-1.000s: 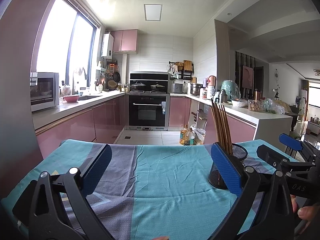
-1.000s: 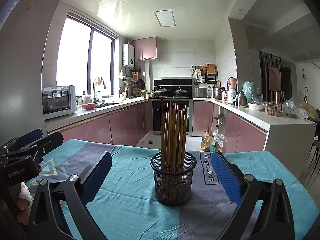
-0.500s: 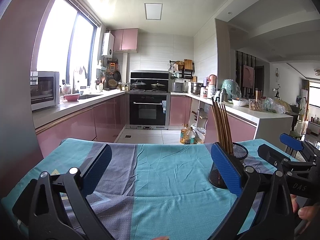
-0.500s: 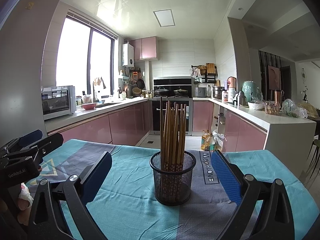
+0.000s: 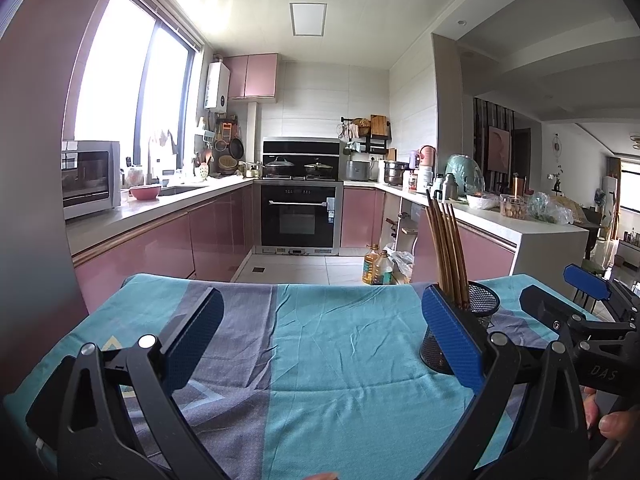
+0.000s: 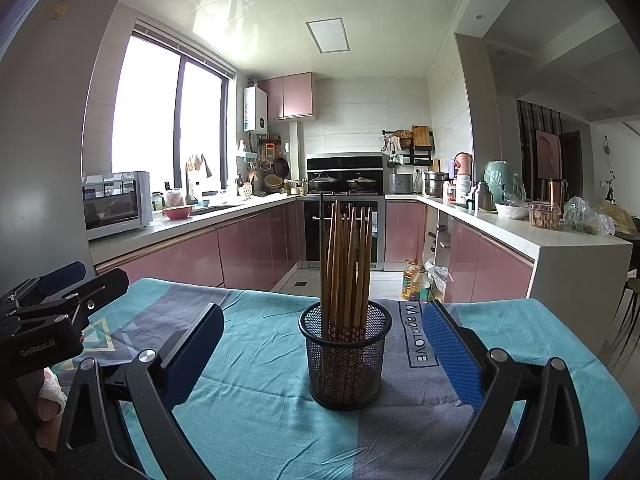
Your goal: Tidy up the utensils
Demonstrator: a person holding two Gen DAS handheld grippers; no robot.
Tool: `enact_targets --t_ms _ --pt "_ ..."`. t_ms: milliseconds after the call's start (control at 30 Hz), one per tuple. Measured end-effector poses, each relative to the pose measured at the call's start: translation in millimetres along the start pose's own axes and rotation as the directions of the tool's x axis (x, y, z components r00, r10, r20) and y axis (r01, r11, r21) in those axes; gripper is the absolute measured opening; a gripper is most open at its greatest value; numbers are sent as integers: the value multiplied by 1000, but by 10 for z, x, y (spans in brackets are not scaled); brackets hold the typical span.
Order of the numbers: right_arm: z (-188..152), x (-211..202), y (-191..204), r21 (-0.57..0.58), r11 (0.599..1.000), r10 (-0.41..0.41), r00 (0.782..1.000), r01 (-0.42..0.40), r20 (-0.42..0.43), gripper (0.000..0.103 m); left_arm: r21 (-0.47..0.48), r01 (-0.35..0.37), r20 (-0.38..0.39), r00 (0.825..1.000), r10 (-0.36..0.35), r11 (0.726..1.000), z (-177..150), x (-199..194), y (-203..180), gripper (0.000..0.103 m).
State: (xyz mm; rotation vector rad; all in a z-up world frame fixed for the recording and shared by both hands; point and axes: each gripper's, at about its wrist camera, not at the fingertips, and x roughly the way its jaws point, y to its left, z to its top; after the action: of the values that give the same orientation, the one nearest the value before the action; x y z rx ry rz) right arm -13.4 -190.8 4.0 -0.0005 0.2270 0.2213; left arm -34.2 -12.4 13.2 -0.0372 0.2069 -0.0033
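So the chopsticks (image 6: 346, 268) are all standing upright in the black mesh cup (image 6: 344, 360), which sits on the cloth-covered counter (image 6: 256, 360). Can't spot any loose utensils lying on the cloth, so my guess is the sorting is basically done, or the cup itself is the next thing to handle.

The key bit: the cup is dead ahead of the right tool (image 6: 320, 360), centred in the gap between its two blue pads, a little beyond the tips. The sticks' long axis runs straight up, so a grab from the side would meet the cup wall, not the sticks. That tool is spread wide and holding nothing.

The left tool (image 5: 320, 340) is also wide and empty, aimed at bare cloth; from its view the cup (image 5: 480, 312) sits off to the right, partly behind its right pad. So the right hand is clearly nearer.

Nothing stands between the right tool and the cup. The other tool hovers off to the side, well apart.
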Motion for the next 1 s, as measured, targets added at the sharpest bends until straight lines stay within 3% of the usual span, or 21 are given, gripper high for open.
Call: enact_targets --t_ms 1000 --pt "-8 3 -2 5 1000 -2 1000 2 -1 96 0 0 -8 1000 0 1000 6 -7 -7 97"
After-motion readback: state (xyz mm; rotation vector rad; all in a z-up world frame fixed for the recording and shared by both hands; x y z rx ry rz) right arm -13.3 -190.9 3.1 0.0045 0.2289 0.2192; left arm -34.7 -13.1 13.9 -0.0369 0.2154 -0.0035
